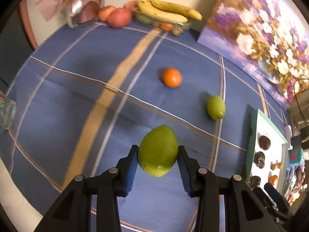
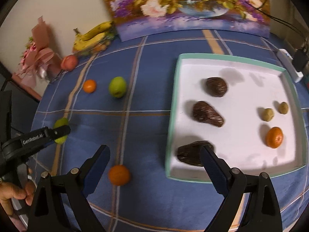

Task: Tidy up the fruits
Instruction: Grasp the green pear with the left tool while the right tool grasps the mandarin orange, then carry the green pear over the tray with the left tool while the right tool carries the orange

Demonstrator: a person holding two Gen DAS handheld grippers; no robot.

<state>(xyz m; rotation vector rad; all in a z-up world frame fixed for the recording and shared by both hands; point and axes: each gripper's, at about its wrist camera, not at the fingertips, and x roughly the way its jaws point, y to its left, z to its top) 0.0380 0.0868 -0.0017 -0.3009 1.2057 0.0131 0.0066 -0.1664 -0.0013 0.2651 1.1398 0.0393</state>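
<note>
left tool (image 1: 158,152): clamps green mango (image 1: 158,150) at its widest middle, lower centre of frame, clear of bench (image 1: 58,116) | handling: smooth firm skin, moderately heavy, may slip or bruise | right tool (image 2: 154,154): spread, empty, above orange (image 2: 118,175) beside tray (image 2: 171,116)

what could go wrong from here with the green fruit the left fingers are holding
1. The left gripper pinches the smooth green fruit only at its sides, off the cloth, so it might slip.
2. The tray has a raised rim the fruit could clip.
3. Dark fruits crowd the tray's near side, leaving little room.
</note>
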